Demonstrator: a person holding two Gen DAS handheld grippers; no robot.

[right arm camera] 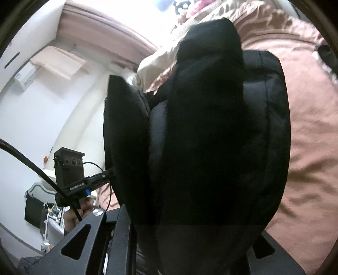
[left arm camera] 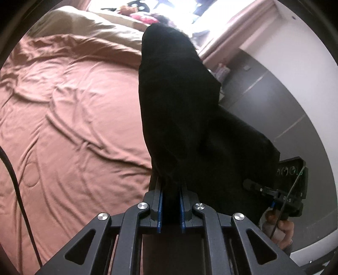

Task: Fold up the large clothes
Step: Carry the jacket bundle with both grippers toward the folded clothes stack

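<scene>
A large black garment [left arm camera: 186, 110] hangs lifted above the bed, stretched between both grippers. In the left wrist view my left gripper [left arm camera: 171, 186] is shut on one edge of it, the cloth pinched between the blue pads. From there the garment runs right to my right gripper [left arm camera: 251, 185], which clamps another part of the edge. In the right wrist view the black garment [right arm camera: 211, 131] drapes over the right gripper's fingers and hides them. My left gripper [right arm camera: 108, 174] shows at the left there, gripping a fold, with a hand [right arm camera: 84, 209] on its handle.
The pinkish-brown sheet [left arm camera: 74, 110] of the bed lies wrinkled below. A beige pillow [left arm camera: 84, 23] and bright clutter [left arm camera: 143, 18] lie at the far end. A black cable [left arm camera: 12, 179] crosses the left. Grey floor [left arm camera: 264, 95] and white wall flank the bed; a black bin [right arm camera: 33, 209] stands there.
</scene>
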